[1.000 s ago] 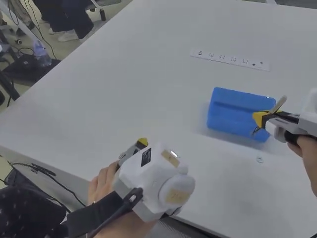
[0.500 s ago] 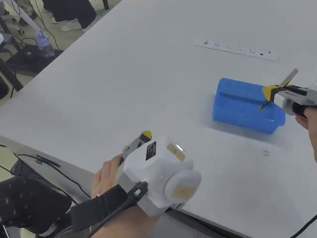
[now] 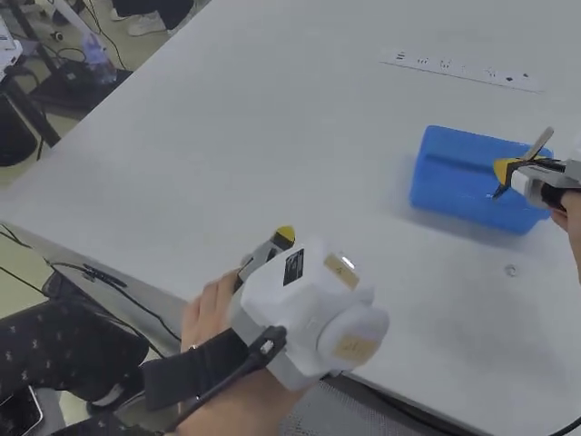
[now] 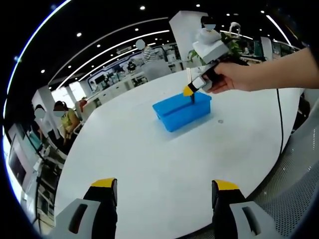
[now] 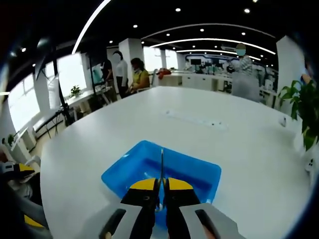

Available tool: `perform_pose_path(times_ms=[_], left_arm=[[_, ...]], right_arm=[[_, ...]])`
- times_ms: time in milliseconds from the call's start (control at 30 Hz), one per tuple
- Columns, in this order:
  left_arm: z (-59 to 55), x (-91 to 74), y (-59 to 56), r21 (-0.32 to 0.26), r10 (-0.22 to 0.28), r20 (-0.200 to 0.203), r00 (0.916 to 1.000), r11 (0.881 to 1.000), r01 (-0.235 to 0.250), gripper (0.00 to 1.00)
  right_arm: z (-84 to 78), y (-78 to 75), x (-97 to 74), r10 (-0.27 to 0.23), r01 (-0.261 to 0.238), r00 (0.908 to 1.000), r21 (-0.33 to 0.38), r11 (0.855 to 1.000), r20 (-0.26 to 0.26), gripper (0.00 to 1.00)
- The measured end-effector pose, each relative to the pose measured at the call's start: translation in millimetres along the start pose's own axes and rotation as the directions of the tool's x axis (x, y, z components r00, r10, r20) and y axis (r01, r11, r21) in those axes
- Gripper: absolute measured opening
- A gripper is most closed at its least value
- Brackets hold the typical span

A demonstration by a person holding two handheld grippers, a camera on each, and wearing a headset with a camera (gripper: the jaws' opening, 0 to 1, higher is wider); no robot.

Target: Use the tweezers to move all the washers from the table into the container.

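Note:
A blue container (image 3: 467, 177) stands on the white table at the right. My right gripper (image 3: 502, 173) hovers over it, shut on the tweezers (image 5: 161, 162), whose tips point down into the blue container (image 5: 149, 167). Whether the tips hold a washer is too small to tell. One small washer (image 3: 510, 271) lies on the table in front of the container, also seen as a washer (image 4: 220, 121) in the left gripper view. My left gripper (image 3: 272, 250) rests near the table's front edge, and this left gripper (image 4: 164, 191) is open with nothing between its jaws.
A white power strip (image 3: 463, 70) lies at the far side of the table behind the container. The table's front-left edge (image 3: 136, 291) drops to a floor with cables. Several people stand at desks in the background.
The right gripper with the tweezers has moved from the container's front wall to over its inside. The left gripper has stayed near the front edge; the head camera has shifted.

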State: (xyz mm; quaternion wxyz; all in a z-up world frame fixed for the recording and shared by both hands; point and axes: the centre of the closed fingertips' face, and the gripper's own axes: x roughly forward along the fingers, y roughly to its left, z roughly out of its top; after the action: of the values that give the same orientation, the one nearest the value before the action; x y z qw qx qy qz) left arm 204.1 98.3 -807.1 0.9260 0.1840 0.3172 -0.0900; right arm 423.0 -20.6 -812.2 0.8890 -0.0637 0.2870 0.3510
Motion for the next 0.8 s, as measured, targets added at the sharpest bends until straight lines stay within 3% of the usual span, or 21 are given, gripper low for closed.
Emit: perform_pose_path(times_ms=[433,800], left_arm=[[1.9,-1.2,2.7,-0.016,0.010,0.013,0.9999,1.000,-0.010,0.78],[1.5,-0.7,0.4,-0.015,-0.002,0.011,0.9999,1.000,0.002,0.77]], right_arm=[[-24.9,-3.0,17.9,0.007,-0.008,0.9980,-0.029,1.000,-0.063,0.02],[-22.1,-3.9,19.9,0.004,-0.007,0.9980,-0.037,0.999,-0.064,0.03]])
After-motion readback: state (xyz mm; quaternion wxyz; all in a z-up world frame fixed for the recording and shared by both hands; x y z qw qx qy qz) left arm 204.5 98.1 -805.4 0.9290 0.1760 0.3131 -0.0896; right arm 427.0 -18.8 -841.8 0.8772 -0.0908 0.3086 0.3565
